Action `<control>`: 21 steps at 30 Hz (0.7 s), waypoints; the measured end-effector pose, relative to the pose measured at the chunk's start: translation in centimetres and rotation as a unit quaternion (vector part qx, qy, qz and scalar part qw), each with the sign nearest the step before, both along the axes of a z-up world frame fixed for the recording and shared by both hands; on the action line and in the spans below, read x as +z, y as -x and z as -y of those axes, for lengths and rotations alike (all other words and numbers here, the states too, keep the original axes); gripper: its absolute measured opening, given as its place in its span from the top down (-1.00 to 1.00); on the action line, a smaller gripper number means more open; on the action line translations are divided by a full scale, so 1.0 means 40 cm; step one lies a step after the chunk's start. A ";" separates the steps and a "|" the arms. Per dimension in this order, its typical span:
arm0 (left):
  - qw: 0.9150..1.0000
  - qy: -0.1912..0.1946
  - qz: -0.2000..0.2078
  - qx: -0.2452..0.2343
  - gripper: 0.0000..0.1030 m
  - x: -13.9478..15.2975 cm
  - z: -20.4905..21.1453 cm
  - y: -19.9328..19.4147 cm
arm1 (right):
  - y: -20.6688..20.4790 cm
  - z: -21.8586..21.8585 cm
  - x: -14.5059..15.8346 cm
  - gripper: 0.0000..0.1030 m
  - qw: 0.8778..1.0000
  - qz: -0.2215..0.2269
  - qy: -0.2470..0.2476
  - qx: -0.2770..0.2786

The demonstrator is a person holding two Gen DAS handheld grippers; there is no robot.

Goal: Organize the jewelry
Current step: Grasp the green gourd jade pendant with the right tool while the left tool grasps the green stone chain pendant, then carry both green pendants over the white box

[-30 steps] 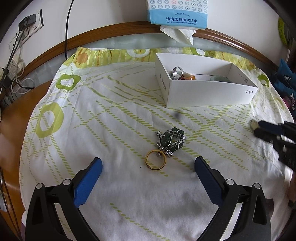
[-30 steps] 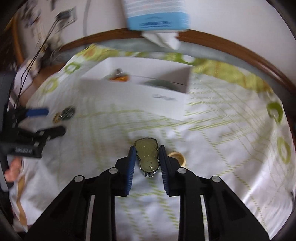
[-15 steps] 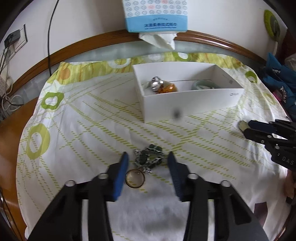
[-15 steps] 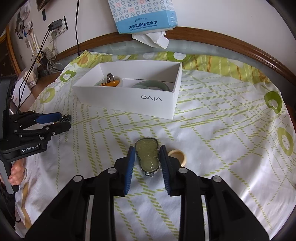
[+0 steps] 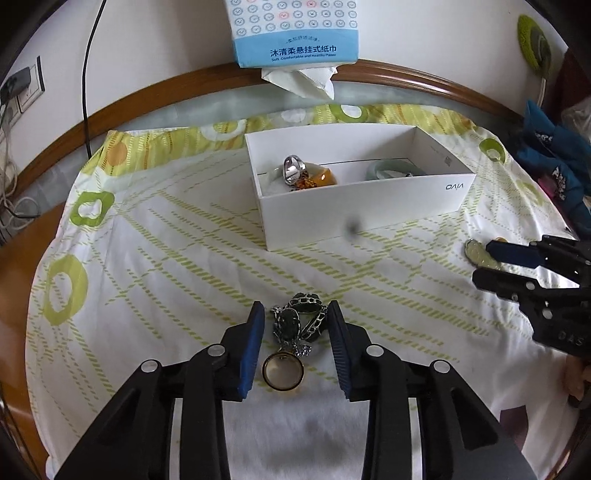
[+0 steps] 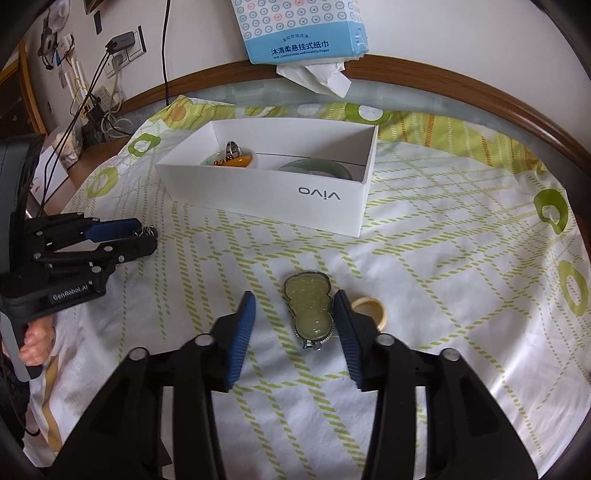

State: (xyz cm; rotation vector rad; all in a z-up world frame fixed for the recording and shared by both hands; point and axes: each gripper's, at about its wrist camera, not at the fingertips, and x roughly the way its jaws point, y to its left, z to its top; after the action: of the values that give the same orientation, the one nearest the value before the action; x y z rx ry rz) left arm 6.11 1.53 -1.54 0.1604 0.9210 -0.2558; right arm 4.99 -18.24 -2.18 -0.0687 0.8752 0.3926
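Note:
A dark green stone bracelet with silver chain (image 5: 299, 325) lies bunched on the cloth between the fingers of my left gripper (image 5: 295, 332), which is partly closed around it without clearly pinching it. A gold ring (image 5: 283, 371) lies just behind it. My right gripper (image 6: 293, 325) is open, and a pale green pendant (image 6: 309, 310) lies on the cloth between its fingers, close to the right finger. A cream ring (image 6: 369, 310) lies beside that finger. The white box (image 6: 266, 195) holds a silver ring, an amber piece and a jade bangle.
A tissue pack (image 5: 295, 33) hangs on the wall behind the box. The table has a curved wooden edge (image 6: 480, 96). Cables and sockets (image 6: 110, 55) are at the left. Blue fabric (image 5: 554, 155) lies at the right.
My left gripper has come down and narrowed around the green bracelet. My right gripper has opened and let go of the pale green pendant, which now lies on the cloth.

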 end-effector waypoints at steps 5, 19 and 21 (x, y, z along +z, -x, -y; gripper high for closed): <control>0.999 -0.012 0.016 -0.035 0.53 0.007 0.039 0.041 | 0.020 -0.017 0.006 0.63 1.000 0.011 0.003 0.022; 0.999 0.017 0.033 -0.025 0.74 0.037 0.014 0.053 | 0.034 -0.007 0.013 0.63 1.000 0.014 -0.014 0.016; 0.999 0.021 0.027 -0.034 0.74 0.036 0.019 0.055 | 0.032 -0.008 0.009 0.63 1.000 0.008 -0.013 0.017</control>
State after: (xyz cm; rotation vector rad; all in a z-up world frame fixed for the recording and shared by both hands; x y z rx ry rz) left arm 3.92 0.78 -0.11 0.1593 0.8564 -0.3318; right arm 3.72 -17.92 -1.82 -0.0615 0.8536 0.4345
